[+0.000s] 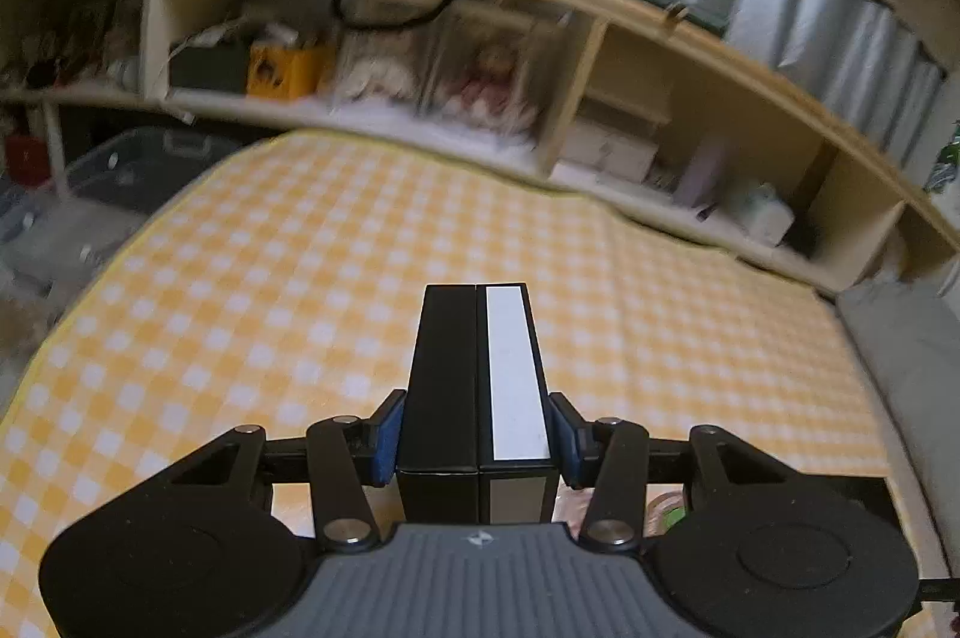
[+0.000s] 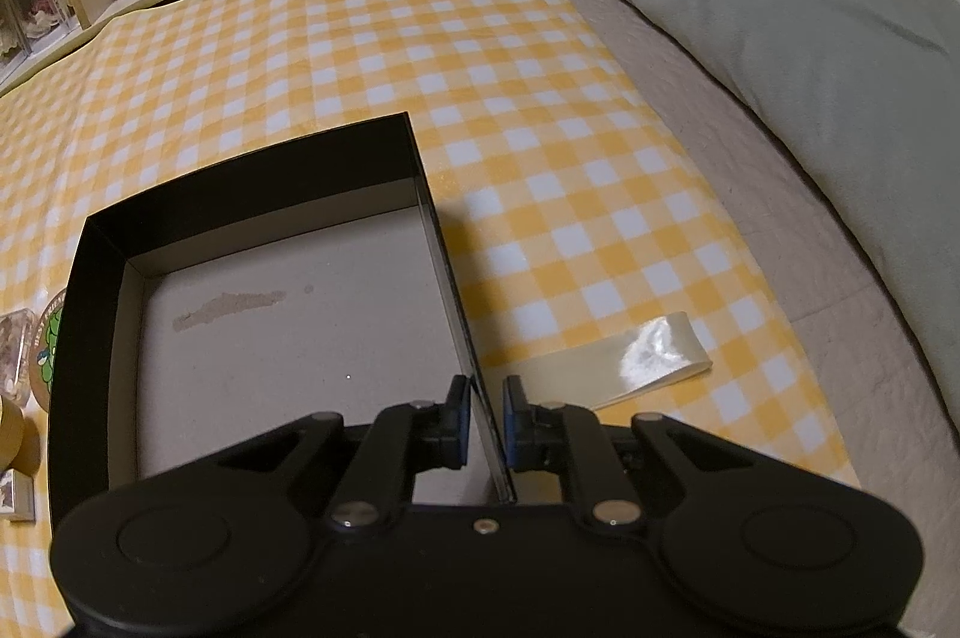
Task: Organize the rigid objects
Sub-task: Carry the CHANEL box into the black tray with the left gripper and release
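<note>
Beside box wall, bare checked cloth

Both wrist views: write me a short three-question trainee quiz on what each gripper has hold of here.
1. True or false: the left gripper is shut on two slim black boxes held side by side.
2. What does the right gripper pinch? A) the glossy strip; B) the right wall of the open black tray; C) the grey pillow.
3. Fill in: the glossy strip lies on the ____ cloth, to the right of the tray.

Key
1. True; the blue pads press on their outer sides.
2. B; the thin wall stands between the pads, and the tray's inside is bare.
3. Yellow and white checked.
</note>
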A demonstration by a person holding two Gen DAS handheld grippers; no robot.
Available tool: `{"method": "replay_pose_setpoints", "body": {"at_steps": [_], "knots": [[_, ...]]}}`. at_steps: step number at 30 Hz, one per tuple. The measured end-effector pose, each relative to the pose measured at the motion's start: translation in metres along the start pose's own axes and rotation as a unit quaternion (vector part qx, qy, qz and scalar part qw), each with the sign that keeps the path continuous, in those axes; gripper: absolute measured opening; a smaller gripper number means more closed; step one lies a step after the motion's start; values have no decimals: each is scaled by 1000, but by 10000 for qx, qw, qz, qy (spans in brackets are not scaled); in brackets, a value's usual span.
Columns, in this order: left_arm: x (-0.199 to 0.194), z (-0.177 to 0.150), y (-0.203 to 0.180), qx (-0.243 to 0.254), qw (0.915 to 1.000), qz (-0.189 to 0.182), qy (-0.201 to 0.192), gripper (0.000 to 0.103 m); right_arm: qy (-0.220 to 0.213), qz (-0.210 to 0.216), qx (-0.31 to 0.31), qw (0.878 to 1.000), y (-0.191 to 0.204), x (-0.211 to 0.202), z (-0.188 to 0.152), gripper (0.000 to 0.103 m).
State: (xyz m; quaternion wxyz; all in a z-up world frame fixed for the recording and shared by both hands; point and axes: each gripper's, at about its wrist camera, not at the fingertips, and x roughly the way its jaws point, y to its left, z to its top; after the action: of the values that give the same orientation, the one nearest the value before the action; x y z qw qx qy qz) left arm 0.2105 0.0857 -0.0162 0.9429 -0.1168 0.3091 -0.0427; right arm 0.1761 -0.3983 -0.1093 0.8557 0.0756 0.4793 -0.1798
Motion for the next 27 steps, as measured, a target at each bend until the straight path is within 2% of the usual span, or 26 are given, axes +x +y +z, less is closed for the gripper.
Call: {"method": "replay_pose_setpoints", "body": {"at_steps": [3,7,9,12,15,19,23,27], "knots": [[-10,1,-18,115,9995,-251,-121,49,0,5,0,10000,0,0,0,11],[-17,-3,-55,453,9954,-838,-71,49,2,15,8,10000,-1,0,0,11],[-16,-8,-81,759,9905,-1145,55,49,2,10,-3,10000,-1,0,0,11],[-7,-19,-128,1339,9783,-1562,253,49,0,5,-26,10000,-1,0,0,11],[4,-33,-178,1887,9607,-2000,372,49,4,36,-21,10000,-1,0,-1,11],[28,-52,-248,2606,9296,-2569,449,49,38,91,-84,9999,1,-2,-3,10],[54,-78,-298,3378,8967,-2809,543,49,50,149,-204,9997,1,-3,-4,9],[76,-105,-319,3963,8671,-2926,741,49,124,402,-39,9991,-8,-6,-6,6]]}}
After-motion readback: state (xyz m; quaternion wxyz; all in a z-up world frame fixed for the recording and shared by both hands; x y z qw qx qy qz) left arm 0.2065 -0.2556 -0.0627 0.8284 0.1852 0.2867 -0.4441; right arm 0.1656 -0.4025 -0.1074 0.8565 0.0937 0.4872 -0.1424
